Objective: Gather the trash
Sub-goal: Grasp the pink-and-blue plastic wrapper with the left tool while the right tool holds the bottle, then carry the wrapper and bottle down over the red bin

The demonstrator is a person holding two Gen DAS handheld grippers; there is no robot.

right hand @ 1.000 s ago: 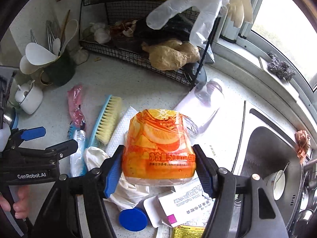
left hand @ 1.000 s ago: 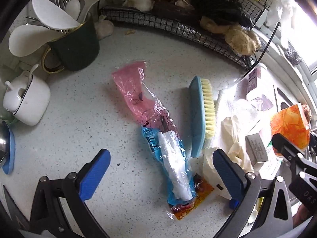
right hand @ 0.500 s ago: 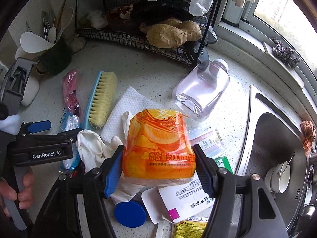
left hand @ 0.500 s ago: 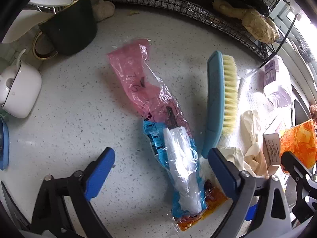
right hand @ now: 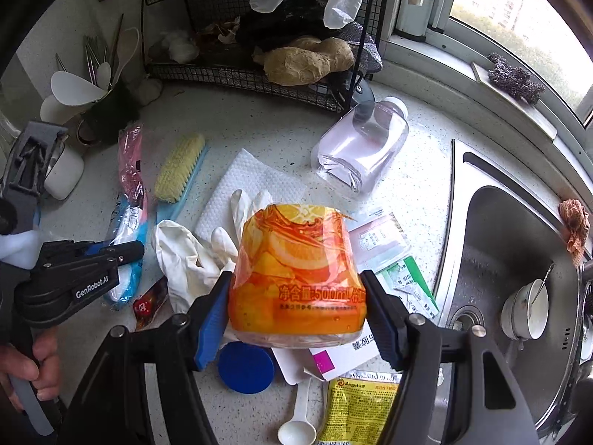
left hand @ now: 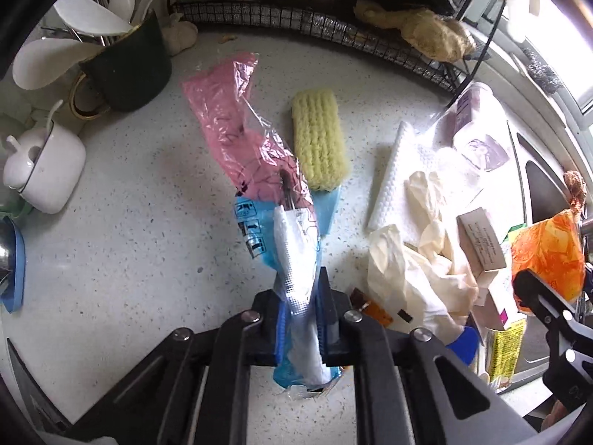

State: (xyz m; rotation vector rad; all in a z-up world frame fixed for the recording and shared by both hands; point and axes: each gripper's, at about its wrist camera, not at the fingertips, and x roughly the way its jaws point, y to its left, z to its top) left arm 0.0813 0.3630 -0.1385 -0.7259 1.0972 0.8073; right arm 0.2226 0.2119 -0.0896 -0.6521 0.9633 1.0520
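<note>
My left gripper (left hand: 301, 319) is shut on a long plastic wrapper (left hand: 259, 193), pink at its far end, blue and white where the jaws pinch it. The wrapper also shows in the right wrist view (right hand: 129, 200), with the left gripper (right hand: 126, 250) on it. My right gripper (right hand: 296, 307) is shut on an orange juice bottle (right hand: 296, 267) and holds it above the counter. The bottle shows at the right edge of the left wrist view (left hand: 545, 256). Cream rubber gloves (left hand: 418, 267) and a clear empty bottle (right hand: 363, 148) lie on the white counter.
A yellow-bristled scrub brush (left hand: 318, 141) lies beside the wrapper. A white paper towel (right hand: 248, 181), a blue lid (right hand: 246, 367), small cartons (right hand: 348, 356), a yellow sachet (right hand: 359, 408) and a white spoon (right hand: 296, 434) litter the counter. A wire rack (right hand: 259, 74), a utensil mug (left hand: 126, 66) and the sink (right hand: 519, 278) border it.
My left gripper has moved forward and shut on the blue-and-white end of the wrapper, and the brush has tipped bristles-up. The right gripper still holds the orange bottle.
</note>
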